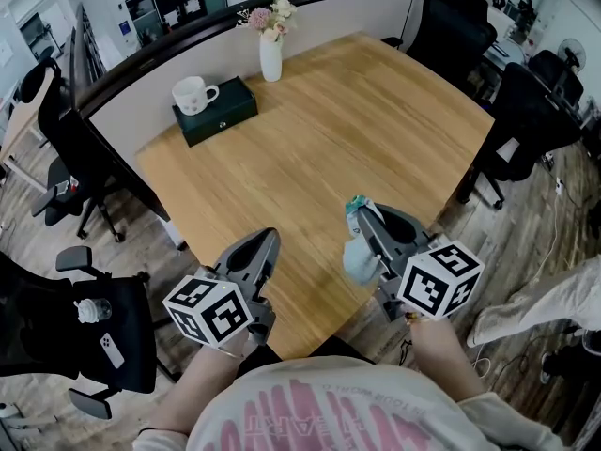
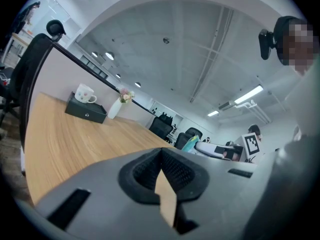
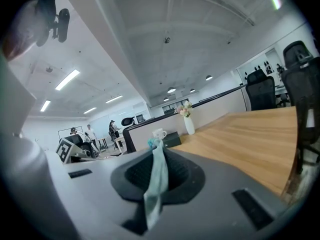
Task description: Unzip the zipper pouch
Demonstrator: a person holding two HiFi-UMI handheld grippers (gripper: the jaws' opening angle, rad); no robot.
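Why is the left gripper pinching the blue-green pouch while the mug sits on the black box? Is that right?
No: the right gripper pinches the blue-green pouch, as the right gripper view shows. The mug does sit on the black box.

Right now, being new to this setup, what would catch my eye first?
At the near edge of the table, the right gripper has its jaws shut on a pale teal pouch. Beside it, the left gripper has its jaws shut on nothing. At the far left corner, a white mug sits on a dark box beside a flower vase.
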